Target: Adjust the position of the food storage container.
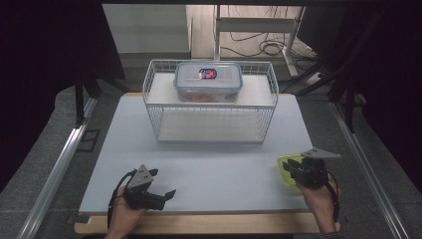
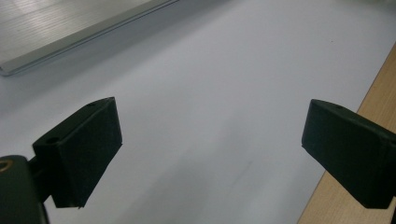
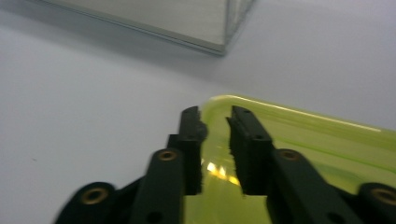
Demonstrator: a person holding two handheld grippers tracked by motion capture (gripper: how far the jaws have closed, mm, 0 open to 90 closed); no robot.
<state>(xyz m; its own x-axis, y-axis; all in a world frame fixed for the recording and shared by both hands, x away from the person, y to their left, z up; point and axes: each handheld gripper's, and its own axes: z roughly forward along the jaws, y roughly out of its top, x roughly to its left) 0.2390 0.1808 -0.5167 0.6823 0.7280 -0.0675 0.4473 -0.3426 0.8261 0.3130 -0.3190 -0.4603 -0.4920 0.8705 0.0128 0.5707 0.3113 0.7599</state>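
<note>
A shallow yellow-green container lies near the right edge of the white tabletop. My right gripper is at its near side, held in a hand. In the right gripper view the jaws stand close together astride the container's left rim, with a narrow strip of yellow-green between the pads. At the front left my left gripper rests low over the table, open. In the left gripper view nothing but bare tabletop lies between its wide-apart fingertips.
A white wire rack stands at the back middle of the table, and its base lies just ahead of the right gripper. A clear lidded box sits on its upper shelf. A wooden edge borders the table's front.
</note>
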